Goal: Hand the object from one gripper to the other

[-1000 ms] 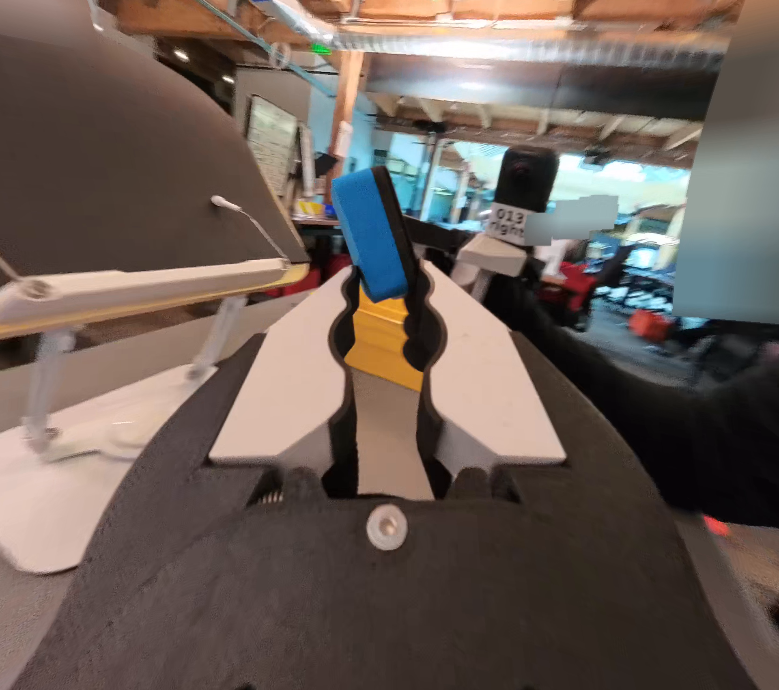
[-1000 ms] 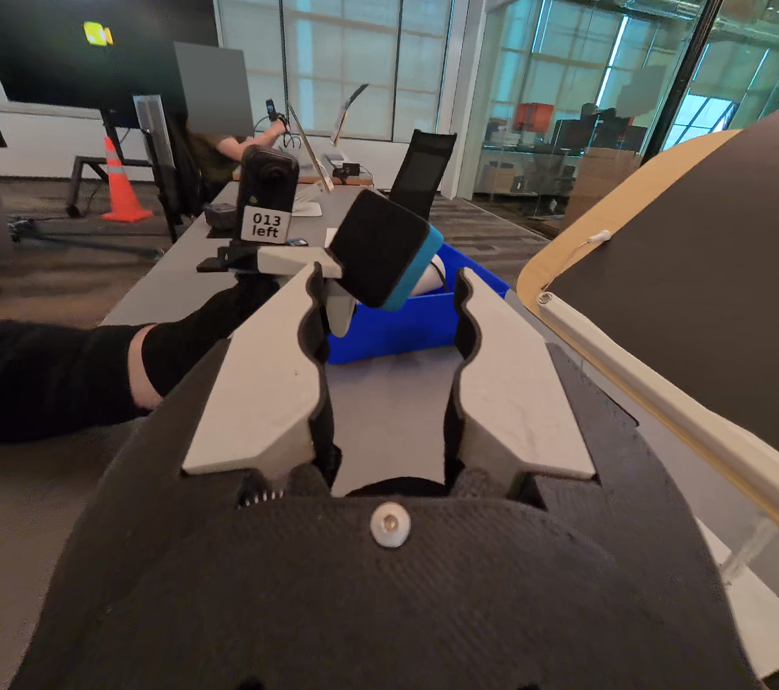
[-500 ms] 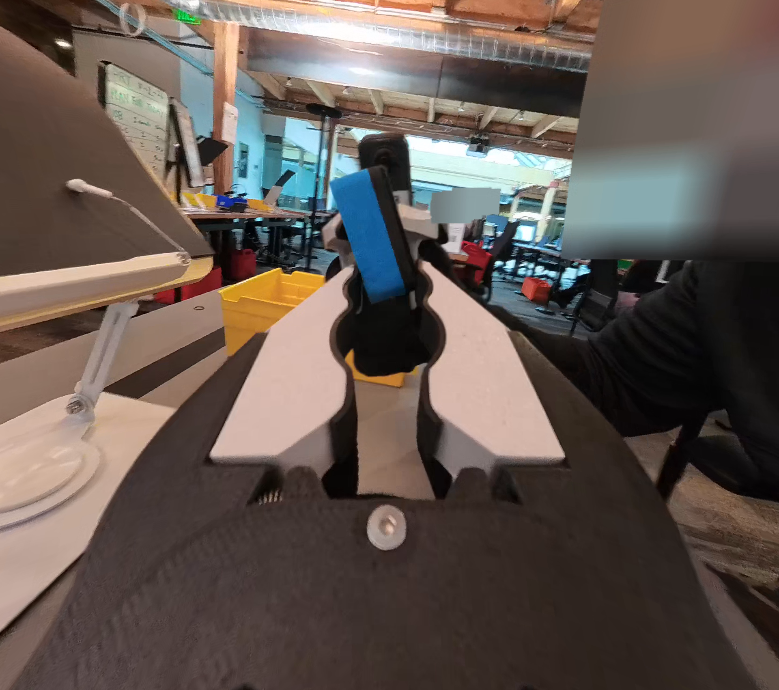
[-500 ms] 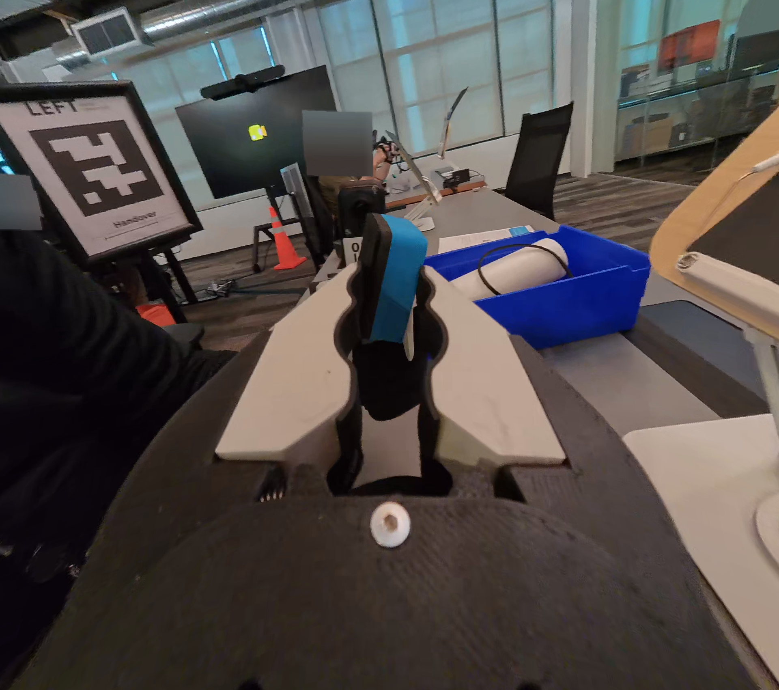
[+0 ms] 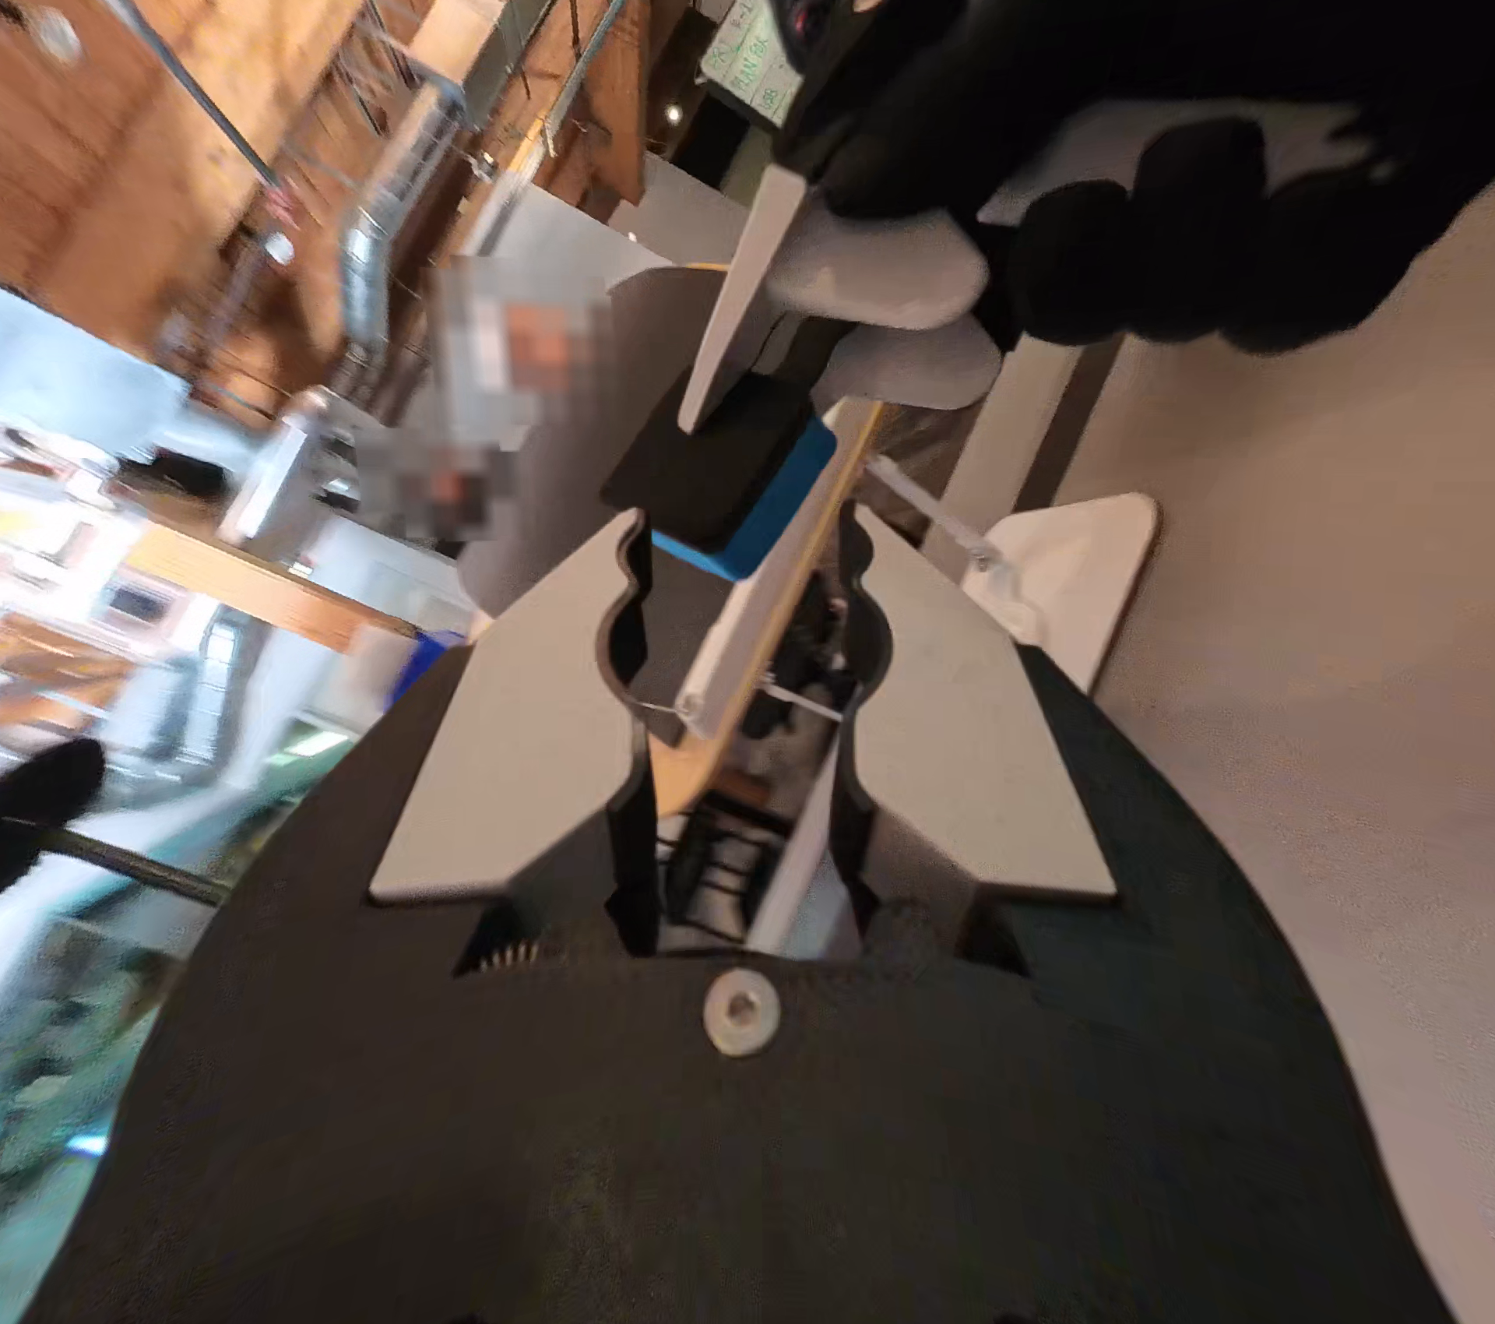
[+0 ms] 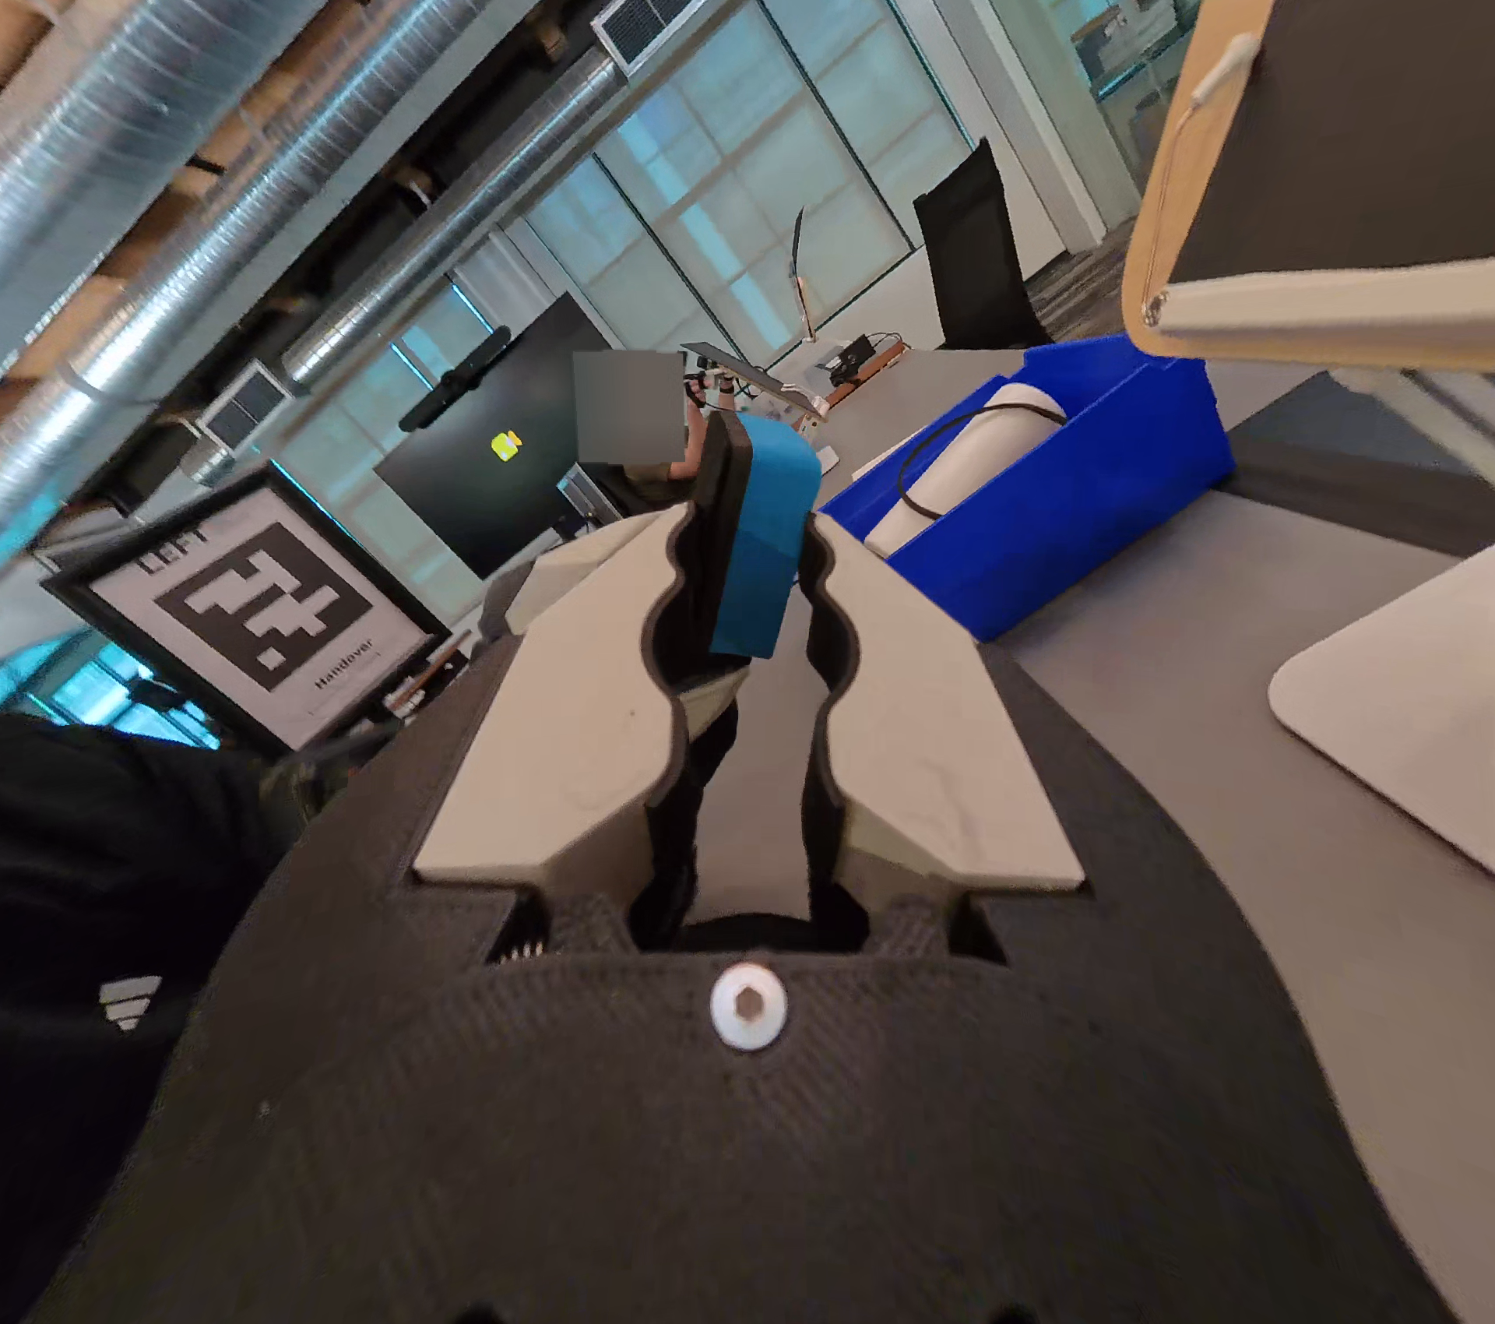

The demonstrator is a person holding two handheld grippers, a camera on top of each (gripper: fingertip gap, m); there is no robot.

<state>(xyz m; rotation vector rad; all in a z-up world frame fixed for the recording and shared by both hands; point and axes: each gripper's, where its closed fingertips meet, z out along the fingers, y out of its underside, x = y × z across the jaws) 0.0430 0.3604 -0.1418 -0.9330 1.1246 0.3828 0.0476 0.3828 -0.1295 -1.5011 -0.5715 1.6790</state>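
The object is a blue block with a black felt face [image 6: 764,541]. My right gripper [image 6: 746,520] is shut on it, and the block stands up between the fingertips. In the left wrist view the right gripper [image 5: 760,411] comes in from the upper right, held by a black-gloved hand [image 5: 1213,217], with the block [image 5: 712,468] in its fingers. My left gripper [image 5: 740,516] is open and empty, its tips just short of the block. A pale part of the left gripper [image 6: 716,694] shows low between the right fingers.
A blue bin [image 6: 1076,516] holding a white cylinder and a black cable sits on the grey table [image 6: 1213,638]. A dark board on a white stand [image 6: 1335,71] is at the right, with its white base [image 6: 1416,719] beside it. A framed marker sign [image 6: 251,605] is at the left.
A second ago only the left gripper held the block and the right was open. Half a second ago both were shut on it. Now the left has opened, drawn back and rolled.
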